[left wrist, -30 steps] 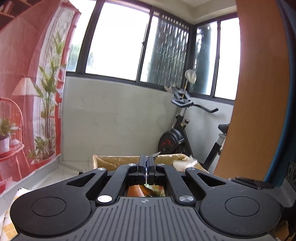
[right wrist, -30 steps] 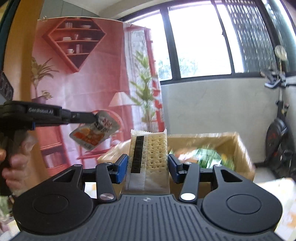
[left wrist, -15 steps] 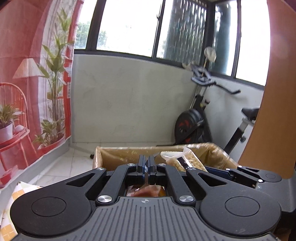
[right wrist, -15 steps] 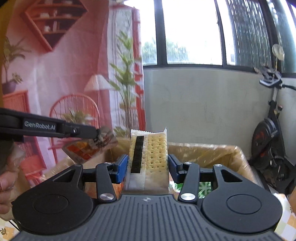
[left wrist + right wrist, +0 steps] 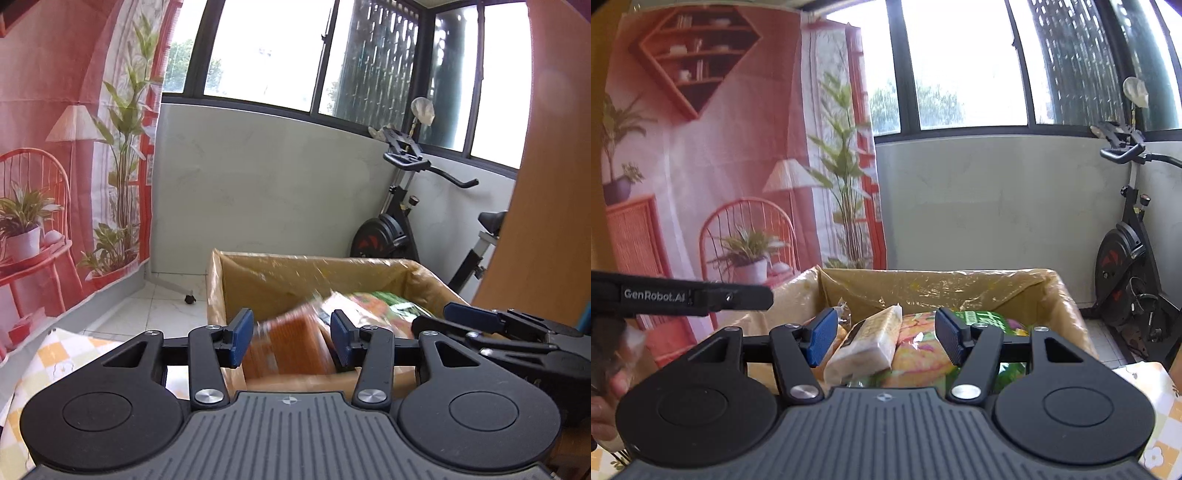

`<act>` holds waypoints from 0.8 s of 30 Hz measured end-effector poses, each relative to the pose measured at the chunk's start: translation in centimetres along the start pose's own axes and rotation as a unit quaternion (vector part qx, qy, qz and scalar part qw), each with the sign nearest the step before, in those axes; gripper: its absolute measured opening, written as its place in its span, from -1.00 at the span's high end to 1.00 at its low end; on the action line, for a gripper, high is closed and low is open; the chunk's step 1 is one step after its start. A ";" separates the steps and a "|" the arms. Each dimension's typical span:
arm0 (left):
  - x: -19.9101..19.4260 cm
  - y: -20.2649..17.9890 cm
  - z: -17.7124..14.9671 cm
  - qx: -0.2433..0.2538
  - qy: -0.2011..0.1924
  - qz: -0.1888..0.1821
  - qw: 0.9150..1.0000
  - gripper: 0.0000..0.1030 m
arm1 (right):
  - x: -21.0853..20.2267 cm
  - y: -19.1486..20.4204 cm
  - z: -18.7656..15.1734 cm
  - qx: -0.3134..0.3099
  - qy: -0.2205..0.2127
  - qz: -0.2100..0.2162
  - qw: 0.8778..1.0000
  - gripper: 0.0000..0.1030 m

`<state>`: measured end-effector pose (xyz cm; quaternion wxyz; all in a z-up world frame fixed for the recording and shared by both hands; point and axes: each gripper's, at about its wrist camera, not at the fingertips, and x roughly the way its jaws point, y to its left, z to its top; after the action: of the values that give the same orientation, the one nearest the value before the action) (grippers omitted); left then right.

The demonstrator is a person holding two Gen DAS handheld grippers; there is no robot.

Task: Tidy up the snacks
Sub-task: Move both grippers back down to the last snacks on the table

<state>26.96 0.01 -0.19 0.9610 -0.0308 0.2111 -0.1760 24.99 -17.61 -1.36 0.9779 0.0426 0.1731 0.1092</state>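
At the left, the left gripper (image 5: 291,338) stood spread wide over the near wall of the cardboard box (image 5: 258,269), grasping nothing. A blurred orange snack packet (image 5: 291,347) showed in the gap between its blue pads (image 5: 242,334); whether it was touching either pad could not be told, and by its blur it was judged to be dropping into the box. The box was lined with yellowish plastic film.

Toward the middle, the cracker packet (image 5: 866,343) lay tilted inside the box, leaning on a yellow-and-pink snack bag (image 5: 919,354). A green snack bag (image 5: 982,319) lay beyond, toward the right side of the box.

At the right, the right gripper (image 5: 882,338) was likewise released, with its fingers apart on either side of the cracker packet and no visible contact with it.

Assessment: several snacks were already in the box, and both claws were free. What remained could not be established, since the checked tablecloth (image 5: 55,354) was visible only at the edges of both views and no loose snacks showed there. It was judged that the work was well advanced, but completion was not confirmed.
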 end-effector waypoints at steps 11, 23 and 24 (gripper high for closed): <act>-3.1 -2.1 -6.9 -0.017 0.023 -0.013 1.000 0.06 | -7.9 0.0 -5.6 -0.002 -0.011 0.020 1.000 -0.20; 0.3 -1.2 -13.1 -0.063 0.094 -0.004 0.994 0.07 | -6.4 -1.6 -13.6 -0.003 0.081 0.011 0.997 -0.06; 0.4 -0.9 -13.4 -0.069 0.098 -0.005 0.993 0.07 | -6.1 -1.7 -14.3 -0.007 0.095 0.011 0.995 -0.04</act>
<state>21.41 -0.80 -12.44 0.9302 -0.0802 0.3161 -0.1682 14.76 -20.01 -12.97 0.9562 0.0268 0.2636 0.1244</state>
